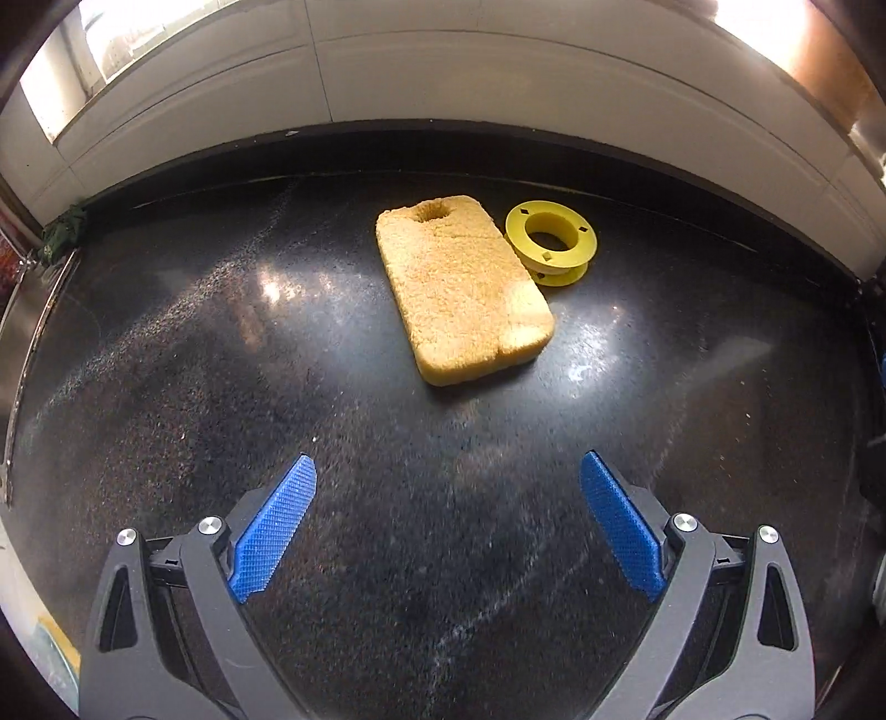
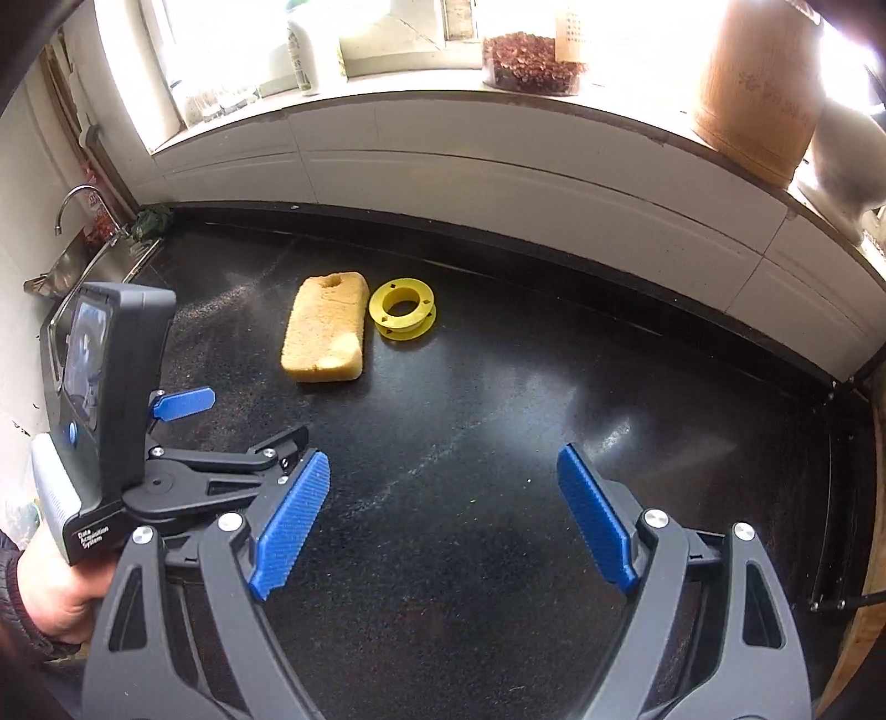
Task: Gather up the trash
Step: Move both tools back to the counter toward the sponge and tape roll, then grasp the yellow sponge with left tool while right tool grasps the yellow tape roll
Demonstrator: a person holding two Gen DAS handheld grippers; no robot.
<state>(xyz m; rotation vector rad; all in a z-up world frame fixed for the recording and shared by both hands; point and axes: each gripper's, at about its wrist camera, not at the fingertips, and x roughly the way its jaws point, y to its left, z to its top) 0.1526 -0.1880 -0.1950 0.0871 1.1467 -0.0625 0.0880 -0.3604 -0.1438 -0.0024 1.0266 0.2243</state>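
A tan sponge point(image 1: 462, 285) with a hole near its far end lies flat on the black counter point(image 1: 277, 387). A yellow plastic spool point(image 1: 551, 241) lies flat, touching the sponge's right side. My left gripper point(image 1: 447, 471) is open and empty, above the counter short of the sponge. In the right wrist view the sponge point(image 2: 326, 327) and spool point(image 2: 402, 307) lie far ahead to the left. My right gripper point(image 2: 443, 465) is open and empty. The left gripper's body point(image 2: 105, 410) shows at the left, one blue finger point(image 2: 185, 402) visible.
A white tiled wall point(image 2: 498, 166) backs the counter. A steel sink with a tap point(image 2: 83, 260) is at the far left. On the windowsill stand a jar of brown pieces point(image 2: 529, 61), a white bottle point(image 2: 307, 50) and a brown container point(image 2: 758, 94). The counter's right edge point(image 2: 847, 443) drops off.
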